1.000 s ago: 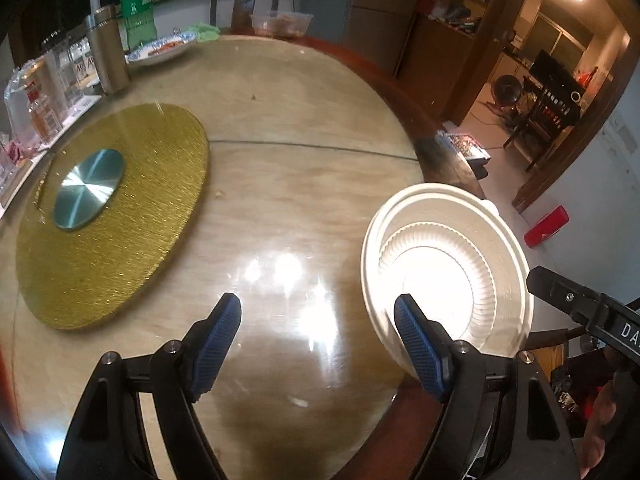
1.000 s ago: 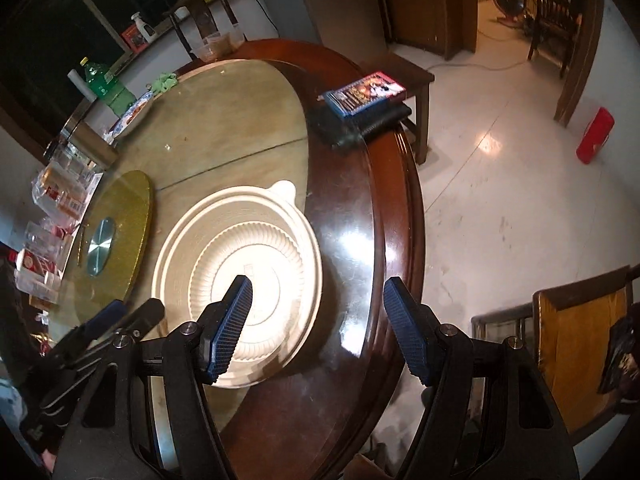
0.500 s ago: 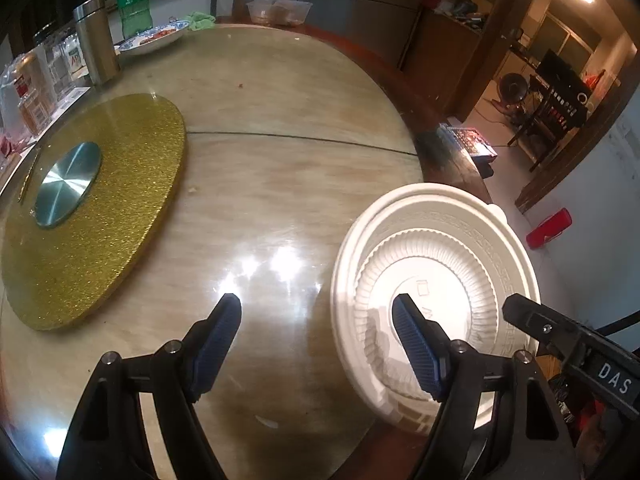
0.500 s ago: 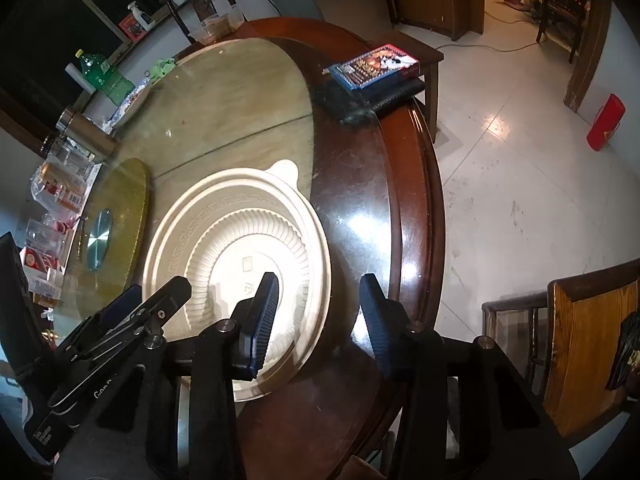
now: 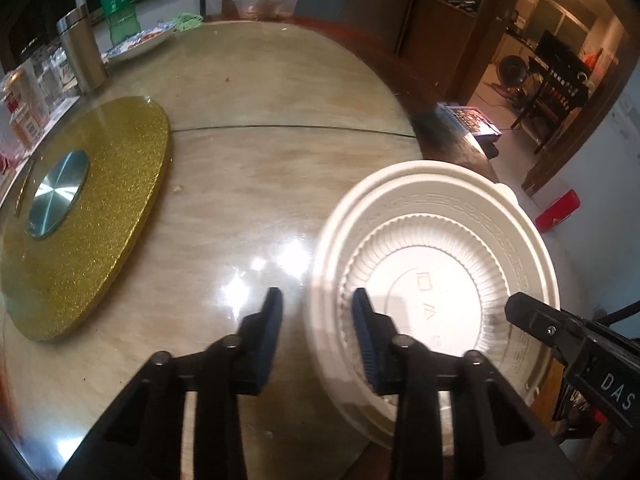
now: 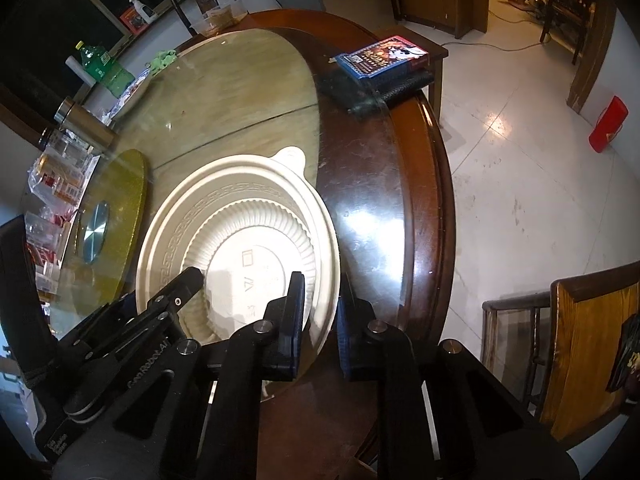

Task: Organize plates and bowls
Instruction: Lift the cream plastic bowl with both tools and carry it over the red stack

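Note:
A round cream bowl [image 5: 440, 240] with a ribbed ring and a small tab sits near the table's edge; the right wrist view also shows the bowl [image 6: 240, 208]. My left gripper [image 5: 318, 304] straddles its near-left rim, jaws closing, with a strip of table still showing between the outer pad and the rim. My right gripper [image 6: 320, 304] is shut on the opposite rim, one pad inside and one outside. Each view catches the other gripper's finger [image 5: 532, 316] [image 6: 184, 284] over the bowl.
A gold glitter turntable [image 5: 80, 208] lies left of the bowl. A steel flask [image 5: 82, 48], green bottle [image 5: 118, 4] and food plate [image 5: 140, 40] stand at the far side. A blue box [image 6: 380, 56] sits on the table's dark rim [image 6: 432, 200]; a wooden chair [image 6: 580, 340] stands below right.
Both pairs of jaws have narrowed from wide apart onto the bowl's rim. The left gripper has shifted right and lower, toward the bowl, which now looks larger.

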`<state>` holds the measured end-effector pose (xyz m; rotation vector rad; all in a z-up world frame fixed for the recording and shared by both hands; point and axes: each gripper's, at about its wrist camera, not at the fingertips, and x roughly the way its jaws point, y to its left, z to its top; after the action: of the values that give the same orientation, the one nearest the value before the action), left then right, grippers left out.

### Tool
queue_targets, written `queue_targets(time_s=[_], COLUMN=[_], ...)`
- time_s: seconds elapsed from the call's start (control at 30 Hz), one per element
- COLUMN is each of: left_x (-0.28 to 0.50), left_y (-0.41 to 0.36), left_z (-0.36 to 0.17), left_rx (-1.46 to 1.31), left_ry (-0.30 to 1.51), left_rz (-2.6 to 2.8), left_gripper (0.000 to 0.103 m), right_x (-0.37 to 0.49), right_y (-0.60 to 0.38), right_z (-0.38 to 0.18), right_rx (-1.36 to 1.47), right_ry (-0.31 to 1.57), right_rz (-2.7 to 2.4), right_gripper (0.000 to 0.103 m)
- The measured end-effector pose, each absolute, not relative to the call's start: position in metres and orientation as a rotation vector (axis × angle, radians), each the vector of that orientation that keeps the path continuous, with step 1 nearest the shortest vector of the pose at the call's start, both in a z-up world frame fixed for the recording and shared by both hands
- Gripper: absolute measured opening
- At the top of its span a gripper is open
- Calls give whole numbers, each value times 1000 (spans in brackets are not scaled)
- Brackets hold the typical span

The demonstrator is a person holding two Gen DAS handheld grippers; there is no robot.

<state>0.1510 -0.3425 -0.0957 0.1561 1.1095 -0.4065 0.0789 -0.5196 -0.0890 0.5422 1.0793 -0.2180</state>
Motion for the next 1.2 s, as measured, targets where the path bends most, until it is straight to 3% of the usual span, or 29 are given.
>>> queue_targets(time_s=[0.03,0.2,0.57,1.2], left_x=[150,150,144,124], left_y=[-344,-340,-306,-146], left_z=[-95,-95,-75,-24], left_rx=[165,165,162,35], left_ry=[1105,1102,1044,914], left_rz=[-413,-419,-394,-116], left_gripper=[18,16,15,16], right_x=[79,78,80,111], right_y=[-518,-513,-481,-312], right_z=[-89,-88,-72,-19], right_rx=[540,526,480,266], right_ry=[1078,1067,1028,967], right_rz=[-214,-217,-169,95], right_gripper=[14,14,14,14])
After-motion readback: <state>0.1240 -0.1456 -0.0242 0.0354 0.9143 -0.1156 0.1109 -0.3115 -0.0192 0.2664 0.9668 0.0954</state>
